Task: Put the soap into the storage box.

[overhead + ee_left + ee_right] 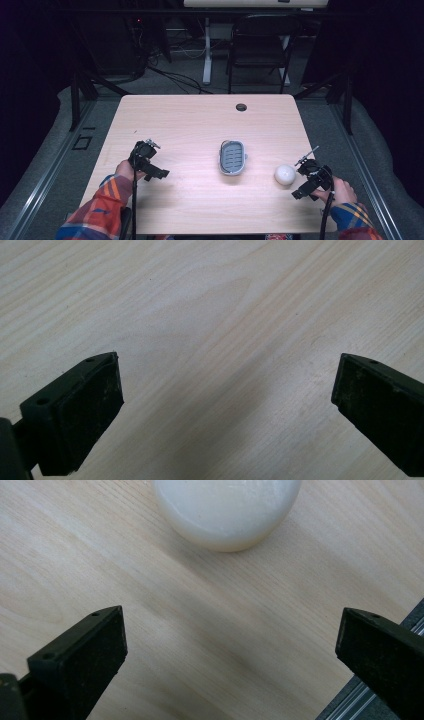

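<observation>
The ball (284, 174) sits on the table (190, 120) near its right edge, just beside the right gripper (301, 176), whose jaws stand wide apart and short of it. The left gripper (152, 159) hovers over bare wood, jaws apart, well left of the grey tray (233, 157) at the middle.

No legible text or labels.

Grey slotted tray (233, 157) mid-table (190, 125); black chair (260, 45) beyond.
</observation>
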Available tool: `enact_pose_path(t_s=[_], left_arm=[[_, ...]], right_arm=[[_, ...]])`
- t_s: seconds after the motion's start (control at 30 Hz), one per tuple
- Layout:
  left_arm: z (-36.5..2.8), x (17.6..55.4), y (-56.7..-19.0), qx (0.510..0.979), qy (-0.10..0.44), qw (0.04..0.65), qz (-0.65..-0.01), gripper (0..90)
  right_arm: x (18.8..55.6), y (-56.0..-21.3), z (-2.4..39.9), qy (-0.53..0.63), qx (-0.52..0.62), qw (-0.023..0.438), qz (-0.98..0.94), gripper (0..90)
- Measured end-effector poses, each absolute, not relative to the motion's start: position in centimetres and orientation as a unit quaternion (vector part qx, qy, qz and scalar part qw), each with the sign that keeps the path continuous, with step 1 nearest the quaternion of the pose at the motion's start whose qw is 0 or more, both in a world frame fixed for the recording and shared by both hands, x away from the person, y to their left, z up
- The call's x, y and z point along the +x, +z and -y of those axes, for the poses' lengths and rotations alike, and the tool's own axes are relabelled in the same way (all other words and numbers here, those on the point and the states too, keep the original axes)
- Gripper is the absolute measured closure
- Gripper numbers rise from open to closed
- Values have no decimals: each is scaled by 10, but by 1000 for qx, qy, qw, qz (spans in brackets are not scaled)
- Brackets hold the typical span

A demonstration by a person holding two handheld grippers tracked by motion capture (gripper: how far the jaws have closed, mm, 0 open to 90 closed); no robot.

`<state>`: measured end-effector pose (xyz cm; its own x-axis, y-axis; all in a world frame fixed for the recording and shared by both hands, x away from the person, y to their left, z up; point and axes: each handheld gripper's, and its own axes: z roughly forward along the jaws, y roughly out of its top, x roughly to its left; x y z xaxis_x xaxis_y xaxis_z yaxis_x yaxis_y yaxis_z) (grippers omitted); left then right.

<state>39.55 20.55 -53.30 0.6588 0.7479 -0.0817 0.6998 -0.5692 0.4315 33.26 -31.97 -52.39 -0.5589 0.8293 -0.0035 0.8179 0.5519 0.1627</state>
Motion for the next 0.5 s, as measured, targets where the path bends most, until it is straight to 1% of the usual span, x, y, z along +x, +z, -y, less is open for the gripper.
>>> enact_pose_path(t_s=[0.3, 0.33, 0.37, 0.5], left_arm=[[-205, 396, -533, 885, 55, 217, -409, 0], [-205, 396, -533, 885, 55, 217, -409, 0], [-205, 396, -533, 885, 55, 217, -409, 0], [-205, 396, -533, 884, 56, 216, -410, 0]], right_arm=[[338, -519, 315, 63, 449, 34, -891, 0], [335, -523, 313, 95, 469, 40, -877, 0], [338, -520, 314, 77, 457, 36, -886, 0], [341, -516, 311, 66, 447, 36, -891, 0]])
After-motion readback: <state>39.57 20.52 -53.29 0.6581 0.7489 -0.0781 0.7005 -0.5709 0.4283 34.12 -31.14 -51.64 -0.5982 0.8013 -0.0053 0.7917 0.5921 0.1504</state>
